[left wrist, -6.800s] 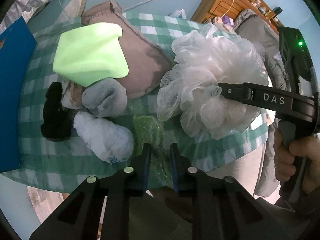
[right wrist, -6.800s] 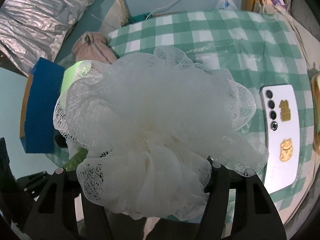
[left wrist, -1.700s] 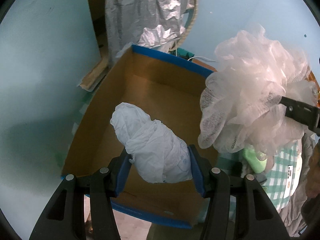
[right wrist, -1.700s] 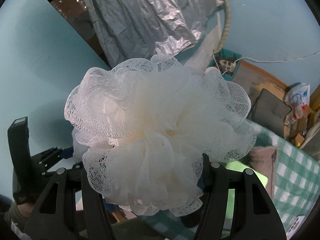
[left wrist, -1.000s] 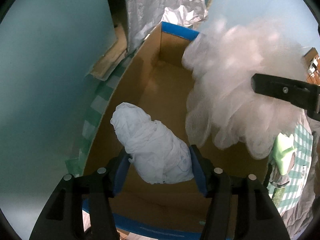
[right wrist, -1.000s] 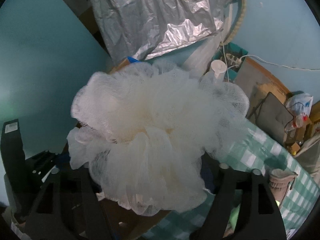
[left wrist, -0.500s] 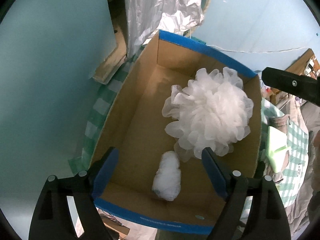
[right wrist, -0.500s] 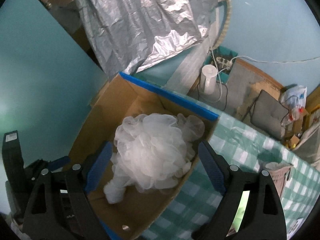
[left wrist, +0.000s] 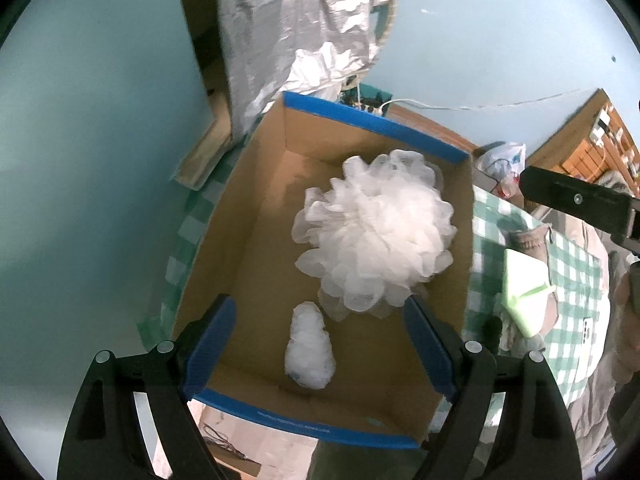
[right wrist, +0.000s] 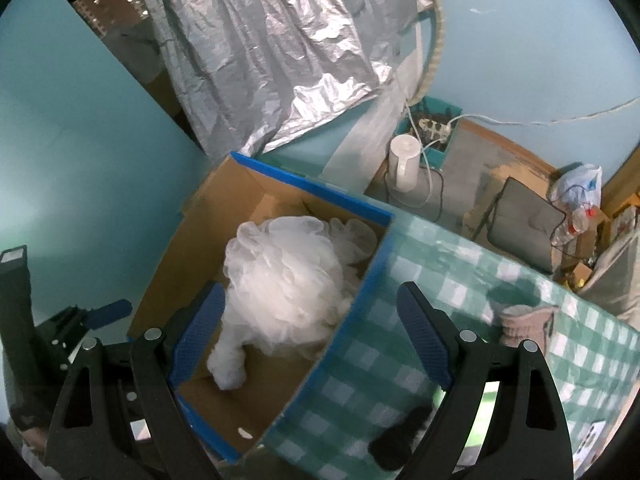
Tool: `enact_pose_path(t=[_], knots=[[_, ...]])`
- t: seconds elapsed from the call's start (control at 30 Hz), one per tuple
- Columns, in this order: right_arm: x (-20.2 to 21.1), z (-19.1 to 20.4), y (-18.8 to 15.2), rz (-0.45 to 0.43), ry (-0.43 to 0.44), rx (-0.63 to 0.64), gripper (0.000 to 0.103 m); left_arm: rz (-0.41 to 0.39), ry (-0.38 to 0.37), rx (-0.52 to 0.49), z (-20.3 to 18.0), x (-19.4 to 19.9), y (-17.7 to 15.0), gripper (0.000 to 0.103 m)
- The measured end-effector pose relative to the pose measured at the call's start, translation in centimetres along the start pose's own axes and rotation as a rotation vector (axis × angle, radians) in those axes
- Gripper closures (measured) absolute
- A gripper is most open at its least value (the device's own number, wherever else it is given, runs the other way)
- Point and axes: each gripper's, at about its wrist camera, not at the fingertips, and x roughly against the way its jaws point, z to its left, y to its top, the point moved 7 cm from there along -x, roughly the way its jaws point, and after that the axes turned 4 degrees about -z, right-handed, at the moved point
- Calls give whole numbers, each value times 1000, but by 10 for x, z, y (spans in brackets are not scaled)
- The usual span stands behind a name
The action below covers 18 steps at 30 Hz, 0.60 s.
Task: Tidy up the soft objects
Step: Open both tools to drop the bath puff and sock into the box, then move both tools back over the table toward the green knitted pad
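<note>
Above the cardboard box (left wrist: 256, 216), the left gripper (left wrist: 318, 344) hangs with jaws spread wide, empty — below it the white cloth roll (left wrist: 309, 348) and mesh bath pouf (left wrist: 374, 236) lie touching inside. Farther right, the right gripper (right wrist: 312, 338) gapes empty over the box's edge.

Soft, even indoor light; faint shadows inside the blue-edged cardboard box (left wrist: 256, 240). Glare on the crinkled silver foil sheet (right wrist: 280, 52). The fluffy white mesh sponge (left wrist: 376, 236) nearly overexposed. Fisheye bending and black vignetting at the edges; slight blur.
</note>
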Motion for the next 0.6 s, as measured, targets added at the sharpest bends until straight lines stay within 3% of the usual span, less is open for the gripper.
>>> enact_pose_path(t=[0.6], knots=[[51,-62,-36,-23,-94,-87,15,-5,-54,-147,-67,15,-9,17]])
